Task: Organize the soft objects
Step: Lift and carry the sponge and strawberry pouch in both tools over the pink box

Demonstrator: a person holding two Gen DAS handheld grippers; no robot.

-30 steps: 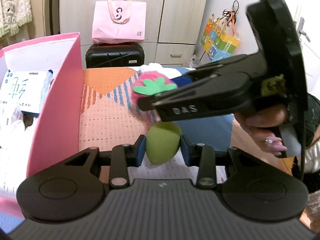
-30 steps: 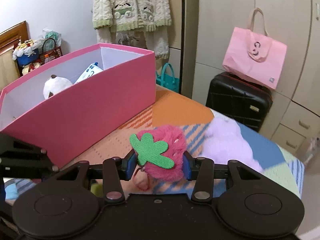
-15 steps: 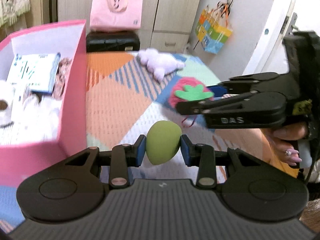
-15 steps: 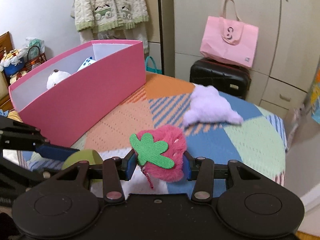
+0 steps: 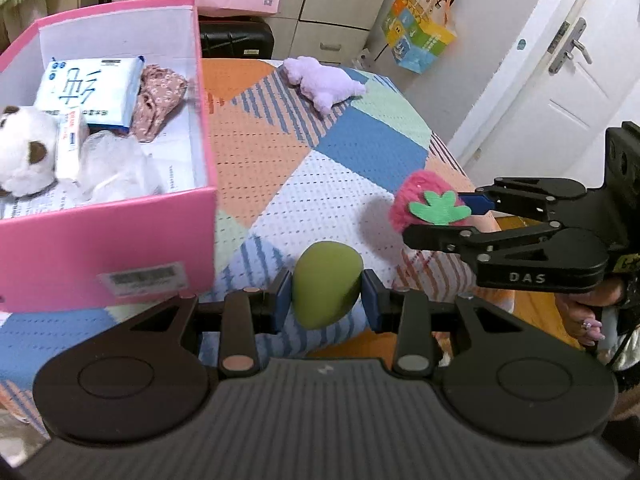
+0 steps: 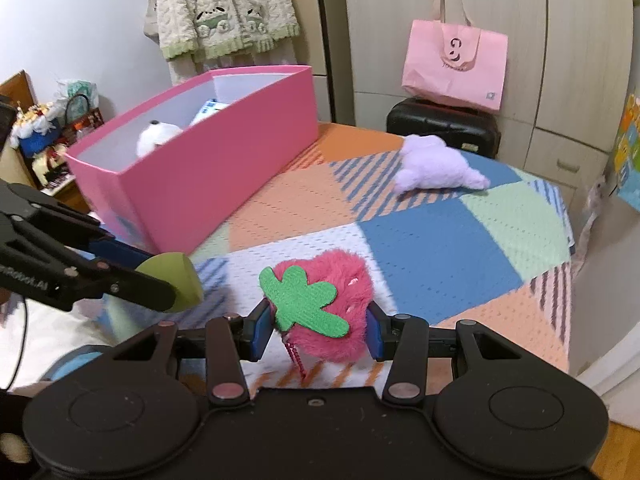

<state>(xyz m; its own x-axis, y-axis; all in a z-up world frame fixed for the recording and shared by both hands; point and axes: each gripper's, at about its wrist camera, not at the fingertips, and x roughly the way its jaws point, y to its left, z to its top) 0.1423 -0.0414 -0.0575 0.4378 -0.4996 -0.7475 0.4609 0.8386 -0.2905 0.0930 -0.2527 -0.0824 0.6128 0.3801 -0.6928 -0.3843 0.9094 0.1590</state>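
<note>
Both grippers have pulled back toward the near edge of the table since a second ago, showing more of the pink box. Left gripper (image 5: 325,295) pinches a green sponge (image 5: 326,283) between its blue pads; right gripper (image 6: 318,326) pinches a pink plush strawberry (image 6: 326,306). Beyond, the pink box (image 5: 120,232) holds a white plush bear (image 5: 24,156) and a tissue pack (image 5: 90,90). Farthest, a purple plush (image 6: 436,168) lies on the patchwork tablecloth (image 6: 440,248).

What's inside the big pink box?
Inside the pink box: a white teddy, a blue-and-white tissue pack, a floral cloth, a small carton and crinkly plastic. Whatever lies underneath them is covered.
</note>
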